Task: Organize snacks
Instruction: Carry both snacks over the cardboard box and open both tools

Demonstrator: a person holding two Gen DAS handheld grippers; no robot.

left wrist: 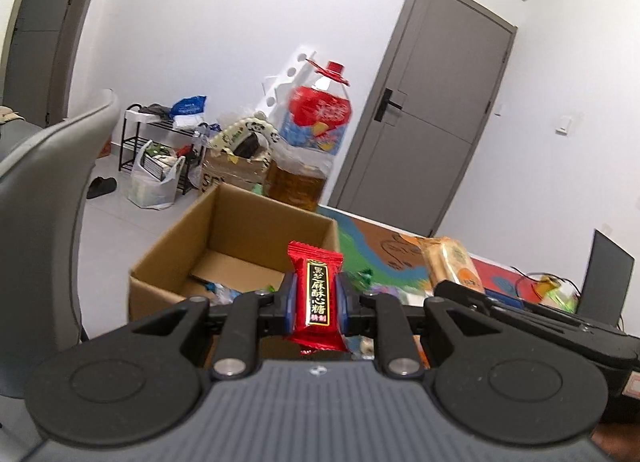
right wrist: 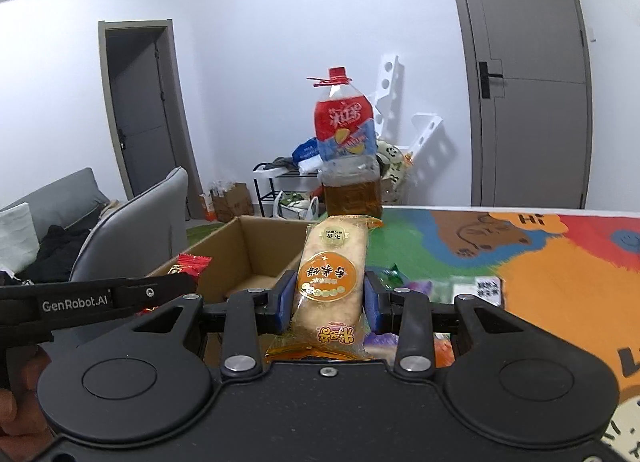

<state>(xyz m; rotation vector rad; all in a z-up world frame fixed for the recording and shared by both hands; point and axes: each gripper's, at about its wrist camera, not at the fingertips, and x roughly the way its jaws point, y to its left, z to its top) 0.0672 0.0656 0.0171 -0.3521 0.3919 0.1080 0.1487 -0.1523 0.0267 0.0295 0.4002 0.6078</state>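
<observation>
Both tongs loaded, snacks held up near the cardboard box

The left tongs (left wrist: 315,302) were clamped on a red sesame candy (left wrist: 317,296), the right tongs (right wrist: 329,298) on a rice cracker pack (right wrist: 332,286), both upright and lifted off the table (right wrist: 560,262), probably to drop into the open cardboard box (left wrist: 224,246) just ahead, beside the oil bottle (right wrist: 347,150).

A lived-in home room. Ahead of the tongs, a table with a colourful cartoon mat (right wrist: 520,262) carries a large cooking-oil bottle (right wrist: 348,154). Beyond it, grey interior doors (right wrist: 528,74) and white walls; to the left, a grey sofa (right wrist: 60,198), a shoe rack (left wrist: 160,142) and shopping bags (left wrist: 154,182) on the floor.
</observation>
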